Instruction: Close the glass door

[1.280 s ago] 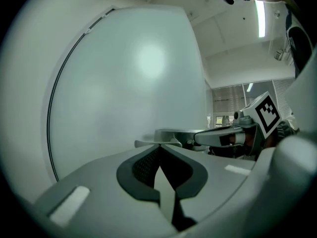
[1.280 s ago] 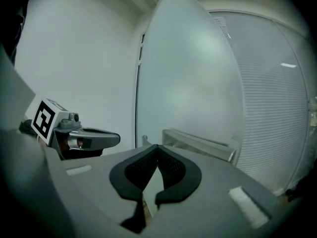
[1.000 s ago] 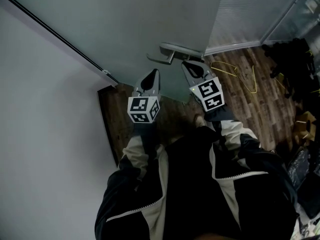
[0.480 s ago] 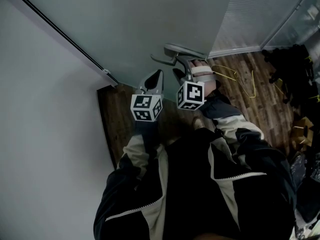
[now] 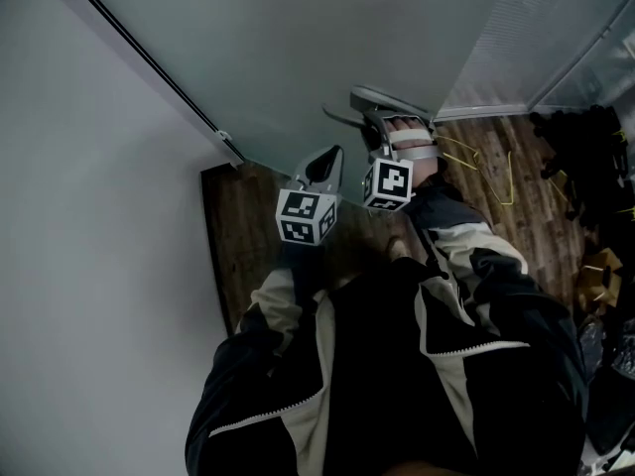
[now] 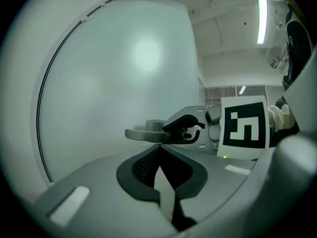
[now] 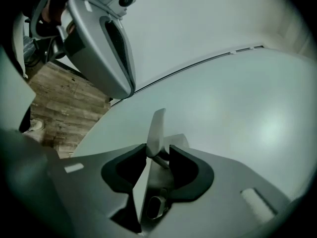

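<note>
So the frosted glass door (image 5: pixel 298 48) fills most of the top of the head view. It has a plain white wall (image 5: pixel 79 266) on its left and a strip of dark wood floor (image 5: pixel 248 236) below it. The right gripper (image 5: pixel 377 127) is rolled onto its side and up at the lever handle (image 5: pixel 377 98), which sits on the door near its right edge. In the right gripper view the jaws have just been closing, and the lever (image 7: pixel 157 128) stands upright between the pads, which are pressed against it. The left gripper (image 5: pixel 332 155) hangs just beside it, lower and to the left, pointing at the glass. Its jaws are clenched together with nothing between them.
</note>
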A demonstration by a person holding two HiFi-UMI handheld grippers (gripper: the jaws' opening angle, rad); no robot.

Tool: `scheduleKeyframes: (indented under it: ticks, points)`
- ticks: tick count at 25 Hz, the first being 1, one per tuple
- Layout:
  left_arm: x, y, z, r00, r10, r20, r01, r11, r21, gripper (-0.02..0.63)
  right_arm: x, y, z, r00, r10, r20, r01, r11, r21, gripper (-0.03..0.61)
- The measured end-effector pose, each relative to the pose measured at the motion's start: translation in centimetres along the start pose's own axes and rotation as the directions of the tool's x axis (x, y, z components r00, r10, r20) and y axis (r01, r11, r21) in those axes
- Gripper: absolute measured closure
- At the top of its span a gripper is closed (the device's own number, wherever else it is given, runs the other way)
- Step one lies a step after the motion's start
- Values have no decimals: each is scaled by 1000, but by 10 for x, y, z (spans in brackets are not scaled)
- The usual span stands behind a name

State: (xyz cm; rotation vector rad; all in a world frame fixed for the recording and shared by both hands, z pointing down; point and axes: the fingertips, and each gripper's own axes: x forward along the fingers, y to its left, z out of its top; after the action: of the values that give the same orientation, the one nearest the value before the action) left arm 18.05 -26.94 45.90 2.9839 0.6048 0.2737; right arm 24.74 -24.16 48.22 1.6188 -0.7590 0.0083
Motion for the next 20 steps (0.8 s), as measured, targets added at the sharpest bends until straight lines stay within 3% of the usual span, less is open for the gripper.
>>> scheduleKeyframes:
  ticks: [12,20]
  points:
    - [29,-3,6,999,-45,-4,45,999,17,609,36,-19,-26,999,-10,-41,9,1000,-20,419]
    - [79,6,16,1000,-4,2,3,1000,18,607,76,-45,-62,1000,-21,-22,20,999,-27,419]
